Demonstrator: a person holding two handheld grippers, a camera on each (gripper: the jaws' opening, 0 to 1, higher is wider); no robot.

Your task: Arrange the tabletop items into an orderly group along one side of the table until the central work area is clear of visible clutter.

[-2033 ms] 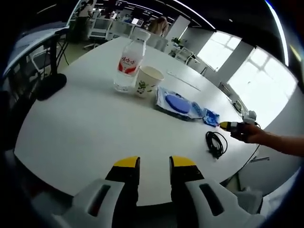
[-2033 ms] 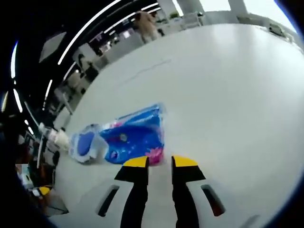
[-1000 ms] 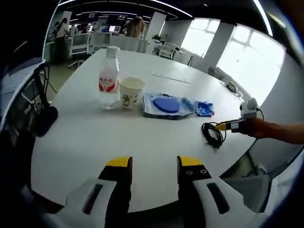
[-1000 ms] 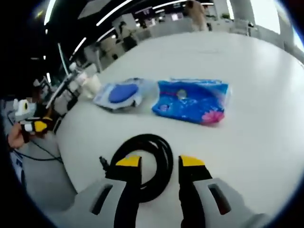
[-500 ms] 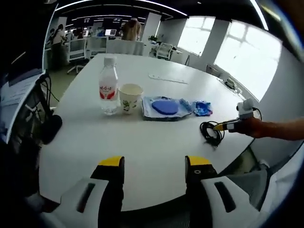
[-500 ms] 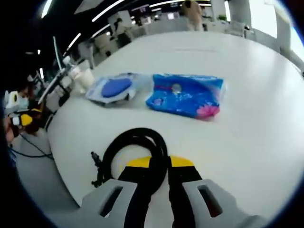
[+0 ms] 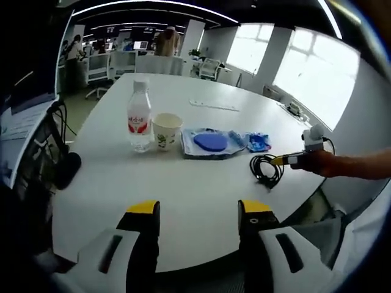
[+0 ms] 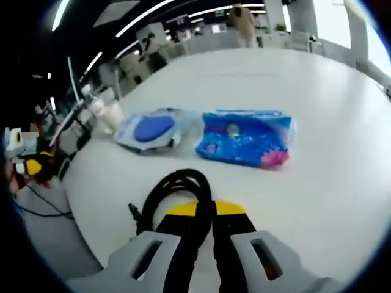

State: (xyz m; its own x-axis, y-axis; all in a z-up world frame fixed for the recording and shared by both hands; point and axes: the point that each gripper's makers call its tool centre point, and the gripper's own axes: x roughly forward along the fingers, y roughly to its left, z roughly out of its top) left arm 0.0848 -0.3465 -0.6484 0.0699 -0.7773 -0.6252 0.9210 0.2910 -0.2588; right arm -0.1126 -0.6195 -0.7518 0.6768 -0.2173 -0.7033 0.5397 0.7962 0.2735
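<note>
On the round white table (image 7: 183, 189) stands a row: a clear water bottle (image 7: 139, 122) with a red label, a paper cup (image 7: 167, 130), a clear pouch with a blue disc (image 7: 211, 142) and a blue packet (image 7: 259, 142). To their right lies a coiled black cable (image 7: 264, 169). My right gripper (image 8: 206, 209) is shut on the cable (image 8: 177, 186); from the left gripper view it (image 7: 287, 160) comes in from the right, held by a hand (image 7: 324, 163). The packet (image 8: 247, 145) and pouch (image 8: 151, 130) lie beyond it. My left gripper (image 7: 198, 210) hangs open above the near table edge, holding nothing.
A thin pale strip (image 7: 212, 105) lies farther back on the table. A dark rounded object (image 7: 64, 168) sits off the table's left edge, near cables. Office chairs and people stand at the far end of the room. Bare tabletop spreads in front of the row.
One second ago my right jaws stood open around the cable coil; they have shut on it. The coil has shifted slightly toward the row. My left jaws have spread wider.
</note>
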